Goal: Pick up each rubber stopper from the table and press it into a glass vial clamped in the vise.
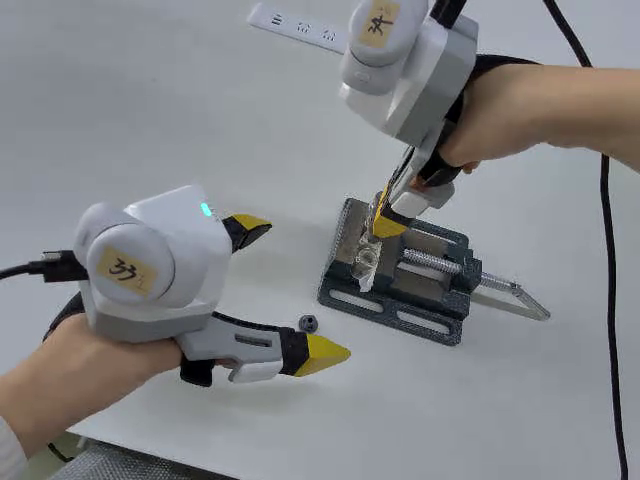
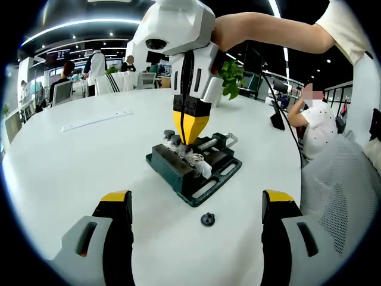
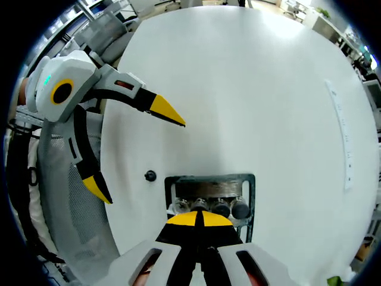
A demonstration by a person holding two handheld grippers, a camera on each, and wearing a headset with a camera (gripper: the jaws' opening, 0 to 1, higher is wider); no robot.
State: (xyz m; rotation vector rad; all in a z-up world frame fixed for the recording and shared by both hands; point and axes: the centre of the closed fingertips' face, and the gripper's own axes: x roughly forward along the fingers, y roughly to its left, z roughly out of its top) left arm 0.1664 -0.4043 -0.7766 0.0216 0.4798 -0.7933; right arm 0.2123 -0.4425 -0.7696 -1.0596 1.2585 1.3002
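A dark metal vise (image 1: 437,300) stands on the white table and clamps a row of small glass vials (image 3: 179,206); at least two of them carry dark stoppers (image 3: 240,209). My right gripper (image 1: 388,226) points down onto the row, jaws shut, its yellow tips (image 3: 199,218) touching a vial top; whether a stopper lies under them is hidden. One loose dark rubber stopper (image 1: 308,322) lies on the table left of the vise (image 2: 178,170). My left gripper (image 1: 295,288) hovers wide open and empty, with that stopper (image 2: 207,218) just ahead between its jaws.
A white power strip (image 1: 300,27) lies at the table's far edge. A black cable (image 1: 606,250) runs down the right side. The vise's handle bar (image 1: 510,298) sticks out to the right. People and chairs sit in the room beyond the table (image 2: 77,155).
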